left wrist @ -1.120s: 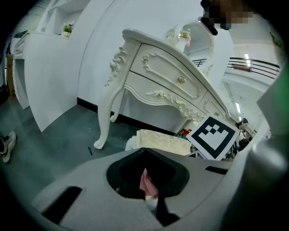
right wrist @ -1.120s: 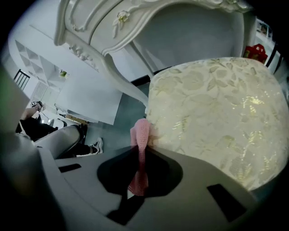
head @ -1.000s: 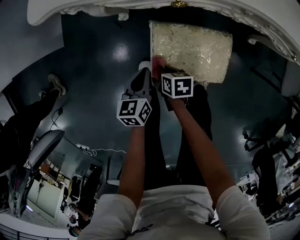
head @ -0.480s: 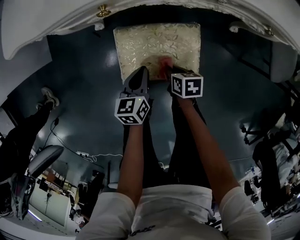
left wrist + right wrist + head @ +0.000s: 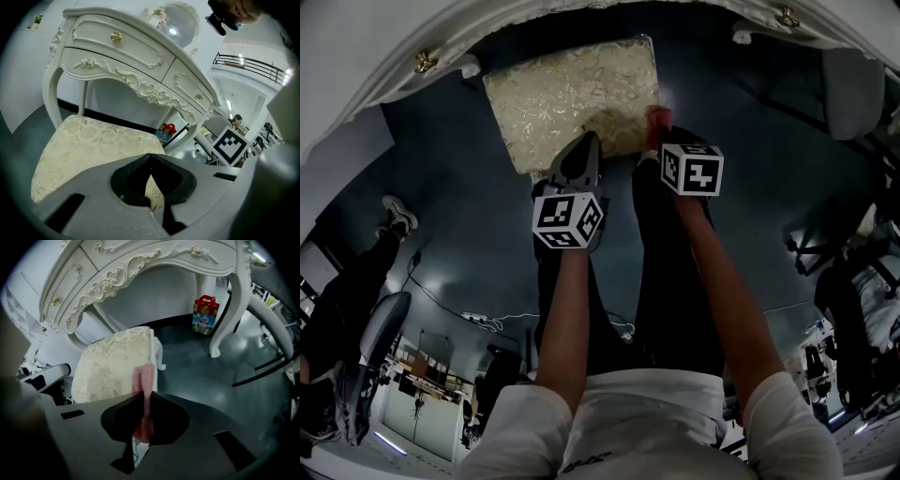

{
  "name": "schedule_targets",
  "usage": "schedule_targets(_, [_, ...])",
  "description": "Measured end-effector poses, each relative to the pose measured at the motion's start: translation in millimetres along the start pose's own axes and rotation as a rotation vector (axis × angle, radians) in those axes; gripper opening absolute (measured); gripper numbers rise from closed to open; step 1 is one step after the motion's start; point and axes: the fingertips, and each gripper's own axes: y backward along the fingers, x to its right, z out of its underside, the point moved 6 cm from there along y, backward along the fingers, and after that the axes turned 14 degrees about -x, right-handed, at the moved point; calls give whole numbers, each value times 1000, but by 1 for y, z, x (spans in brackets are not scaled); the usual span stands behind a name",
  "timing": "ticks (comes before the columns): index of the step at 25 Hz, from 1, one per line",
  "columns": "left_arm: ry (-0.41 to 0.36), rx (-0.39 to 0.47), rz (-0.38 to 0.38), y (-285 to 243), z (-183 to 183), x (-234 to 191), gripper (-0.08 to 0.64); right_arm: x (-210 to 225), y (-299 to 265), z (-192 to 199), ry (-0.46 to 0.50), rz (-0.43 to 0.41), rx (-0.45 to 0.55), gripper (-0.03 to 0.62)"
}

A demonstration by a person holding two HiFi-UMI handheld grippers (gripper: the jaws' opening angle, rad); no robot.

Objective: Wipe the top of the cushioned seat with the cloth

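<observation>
The cushioned seat (image 5: 572, 94) has a cream floral top and stands under the white table; it also shows in the left gripper view (image 5: 89, 145) and the right gripper view (image 5: 112, 364). A pink cloth (image 5: 145, 383) sticks out of my right gripper (image 5: 143, 397), which is shut on it. In the head view the pink cloth (image 5: 658, 117) sits at the seat's front right corner, ahead of the right gripper (image 5: 667, 141). My left gripper (image 5: 578, 157) is shut and holds nothing, its tip (image 5: 150, 158) over the seat's front edge.
A white carved dressing table (image 5: 140, 61) with drawers and an oval mirror (image 5: 180, 28) arches over the seat. Its curved leg (image 5: 229, 310) and a red bag (image 5: 205, 314) stand on the dark floor to the right. A grey chair (image 5: 853, 89) is at far right, cables (image 5: 487, 319) at lower left.
My right gripper carried the cloth along the seat's front edge, from the left front corner to the right front corner. The left gripper now points over the seat instead of beside it.
</observation>
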Motion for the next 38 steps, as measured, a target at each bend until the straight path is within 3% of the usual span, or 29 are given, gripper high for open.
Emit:
schedule_targets(6, [-13, 1, -11, -1, 0, 0, 12, 36, -21, 14, -114, -62, -28, 25])
schedule_targets(11, [-4, 6, -21, 9, 5, -10, 12, 37, -26, 10, -131, 1, -11, 25])
schedule_targets(14, [14, 24, -36, 24, 5, -23, 12, 24, -6, 1, -155, 20, 69, 25])
schedule_targets(16, [28, 38, -48, 38, 5, -34, 12, -1, 8, -5, -145, -31, 120, 25])
schedule_targets(19, [36, 49, -66, 60, 7, -55, 12, -61, 12, -9, -98, -171, 145, 26])
schedule_targets(26, [103, 95, -161, 126, 13, -126, 12, -213, -42, 6, 123, -316, 28, 26])
schedule_targets(33, [147, 122, -228, 166, 39, -182, 12, -298, -104, 37, 229, -316, -88, 26])
schedule_targets(38, [162, 110, -215, 172, 35, -205, 12, -325, -131, 29, 272, -231, -135, 25])
